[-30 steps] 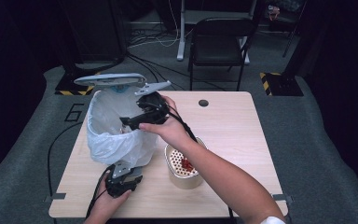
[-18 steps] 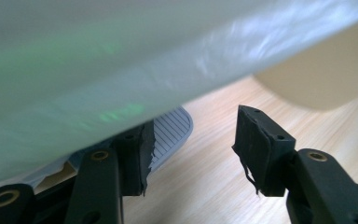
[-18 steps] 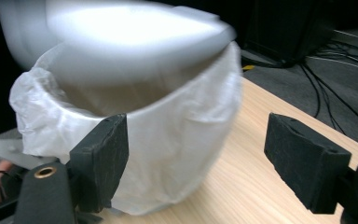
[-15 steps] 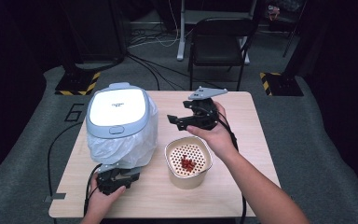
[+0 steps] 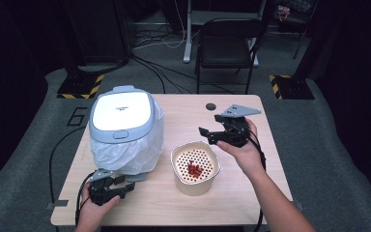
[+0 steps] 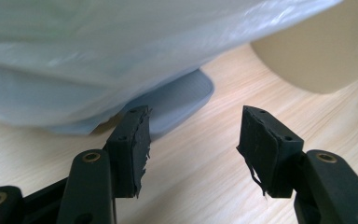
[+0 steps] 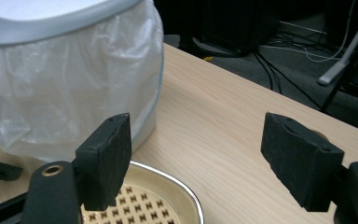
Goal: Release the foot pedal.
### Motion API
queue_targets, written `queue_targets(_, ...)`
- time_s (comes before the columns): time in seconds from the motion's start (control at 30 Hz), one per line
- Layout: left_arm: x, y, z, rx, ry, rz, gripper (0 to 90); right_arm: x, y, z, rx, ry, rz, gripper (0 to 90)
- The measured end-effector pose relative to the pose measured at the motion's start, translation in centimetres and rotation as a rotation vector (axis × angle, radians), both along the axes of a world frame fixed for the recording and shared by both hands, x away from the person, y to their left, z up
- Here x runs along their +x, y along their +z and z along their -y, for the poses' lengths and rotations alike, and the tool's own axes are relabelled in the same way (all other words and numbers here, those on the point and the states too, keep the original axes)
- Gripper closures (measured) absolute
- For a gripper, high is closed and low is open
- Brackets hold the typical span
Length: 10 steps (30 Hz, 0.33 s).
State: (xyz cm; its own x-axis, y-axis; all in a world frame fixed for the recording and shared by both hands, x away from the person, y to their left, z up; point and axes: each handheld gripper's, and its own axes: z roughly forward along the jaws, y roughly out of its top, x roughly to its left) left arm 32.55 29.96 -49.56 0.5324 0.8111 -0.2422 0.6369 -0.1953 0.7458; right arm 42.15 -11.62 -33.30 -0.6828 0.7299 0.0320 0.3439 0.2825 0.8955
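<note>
A pale grey pedal bin (image 5: 121, 110) lined with a white plastic bag (image 7: 74, 98) stands at the table's left, lid down. Its foot pedal (image 6: 177, 98) lies just ahead of my left gripper (image 6: 193, 121), seen low at the front edge (image 5: 125, 186). The left jaws have just been opening and are open with nothing between them. A beige bowl (image 5: 193, 186) with a perforated insert holds red pieces (image 5: 194, 170). My right gripper (image 5: 205, 136) hovers over the bowl's far right rim (image 7: 168, 179). Its jaws have just been closing a little and are open with nothing between them (image 7: 198, 128).
The wooden table (image 5: 251, 193) has a small dark round hole (image 5: 210, 106) near its back edge. A black folding chair (image 5: 227, 43) stands behind the table, with cables on the floor. A black cable trails from the left gripper over the table's left corner.
The bin lid, raised a second ago, has dropped shut. My right gripper swung right from over the bin to beside the bowl. The left gripper's jaws opened near the pedal.
</note>
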Motion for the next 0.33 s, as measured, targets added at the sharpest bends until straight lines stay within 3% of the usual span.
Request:
queue_targets(0.03,0.1,0.0,-0.4,0.027,-0.014,0.025,42.2,-0.2,-0.3,0.5,-0.004,-0.011,0.001,24.2)
queue_targets(0.2,-0.4,-0.2,-2.1,0.043,0.022,0.012,39.1,-1.6,-2.3,3.3,-0.022,-0.099,0.018,24.1)
queue_targets(0.33,-0.7,-0.9,-4.0,0.076,0.055,-0.004,37.0,-2.9,-5.0,5.9,-0.041,-0.187,0.022,21.7)
